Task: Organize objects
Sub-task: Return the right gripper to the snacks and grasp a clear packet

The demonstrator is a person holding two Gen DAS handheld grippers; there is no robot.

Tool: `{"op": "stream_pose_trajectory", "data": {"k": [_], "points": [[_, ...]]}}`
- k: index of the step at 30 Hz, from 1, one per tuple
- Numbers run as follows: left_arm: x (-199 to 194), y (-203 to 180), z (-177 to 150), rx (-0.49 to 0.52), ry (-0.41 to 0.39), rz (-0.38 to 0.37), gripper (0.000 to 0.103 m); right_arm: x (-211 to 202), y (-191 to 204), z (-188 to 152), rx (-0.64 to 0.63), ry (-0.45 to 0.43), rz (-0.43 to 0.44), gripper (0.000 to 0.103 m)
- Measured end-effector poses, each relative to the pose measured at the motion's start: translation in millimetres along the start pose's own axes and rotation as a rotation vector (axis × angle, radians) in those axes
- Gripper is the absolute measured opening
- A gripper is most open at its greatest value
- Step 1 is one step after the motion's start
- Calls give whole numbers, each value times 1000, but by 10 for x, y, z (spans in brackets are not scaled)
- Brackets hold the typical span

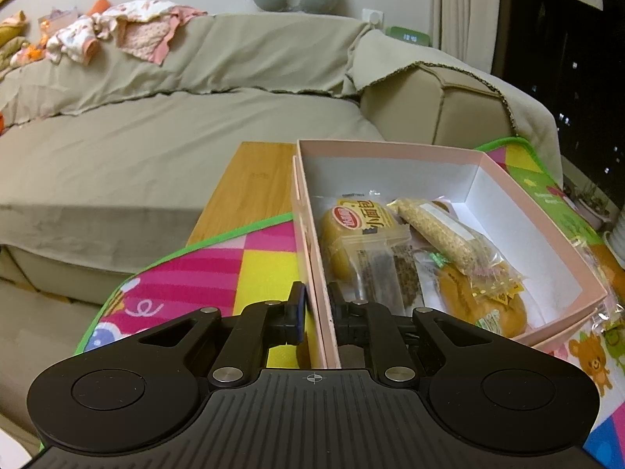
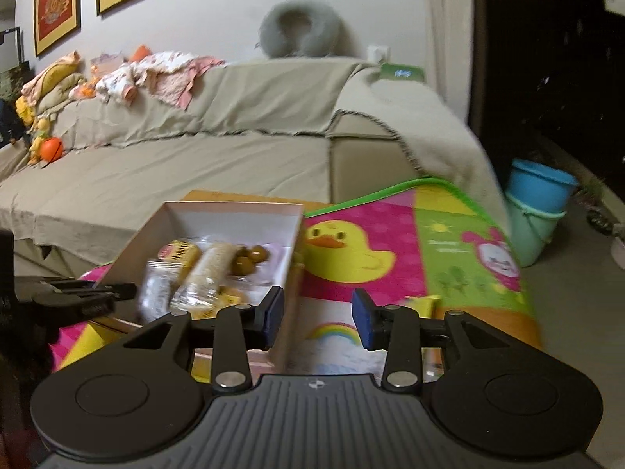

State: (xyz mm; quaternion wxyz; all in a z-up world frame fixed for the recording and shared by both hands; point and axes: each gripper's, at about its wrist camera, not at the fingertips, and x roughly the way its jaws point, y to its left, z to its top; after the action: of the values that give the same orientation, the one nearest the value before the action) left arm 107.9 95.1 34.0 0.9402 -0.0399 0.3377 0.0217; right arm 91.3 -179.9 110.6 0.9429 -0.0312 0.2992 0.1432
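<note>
A pink cardboard box (image 1: 390,147) stands on the colourful play mat (image 1: 218,269). Inside it lie a wrapped small bread (image 1: 359,222), a sesame bar in clear wrap (image 1: 441,234) and another wrapped bun (image 1: 480,305). My left gripper (image 1: 317,305) is shut on the box's near left wall, one finger outside and one inside. In the right wrist view the box (image 2: 230,207) sits to the left with its snack packets (image 2: 211,265), and the left gripper (image 2: 117,289) holds its edge. My right gripper (image 2: 318,316) stands open over the mat beside the box's right wall, with nothing between its pads.
A wooden tabletop (image 1: 250,183) shows beyond the mat. Behind it stretches a beige covered sofa (image 1: 175,125) with clothes (image 1: 129,31) on its back. Stacked blue and green buckets (image 2: 539,203) stand on the floor to the right. A small yellow thing (image 2: 425,301) lies blurred by my right finger.
</note>
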Motion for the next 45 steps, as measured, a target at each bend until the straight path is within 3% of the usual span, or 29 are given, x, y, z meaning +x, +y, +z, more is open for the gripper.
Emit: {"op": "stream_pose_trajectory", "data": {"k": [4,9,14,21,28,33,36,37,39,45], "points": [[-15,-40,-1,5,-8,18,13,-79,-129,-246,-49,-53,-81,46],[-59,-79,6,17,-33,38,12,-30,-227,-667,-52,-9,-114,47],[-68,-102,37,29,-36,52,12,72,-450,-911,45,50,-138,51],[-80,-71,6,19,-12,36,12,164,-452,-918,41,46,-134,51],[-102,-67,-17,9,-17,33,12,421,-114,-714,-206,10,-174,51],[-125,-68,-30,10,-17,36,12,812,-12,-613,-292,43,-225,51],[-134,-54,-40,9,-18,32,12,899,-9,-618,-300,57,-232,38],[-136,-47,-36,8,-18,30,12,864,1,-612,-304,59,-230,27],[-138,-46,-34,8,-18,31,12,751,-29,-580,-266,64,-188,20],[-143,-31,-28,5,-18,25,13,388,-128,-642,-137,155,-9,18]]}}
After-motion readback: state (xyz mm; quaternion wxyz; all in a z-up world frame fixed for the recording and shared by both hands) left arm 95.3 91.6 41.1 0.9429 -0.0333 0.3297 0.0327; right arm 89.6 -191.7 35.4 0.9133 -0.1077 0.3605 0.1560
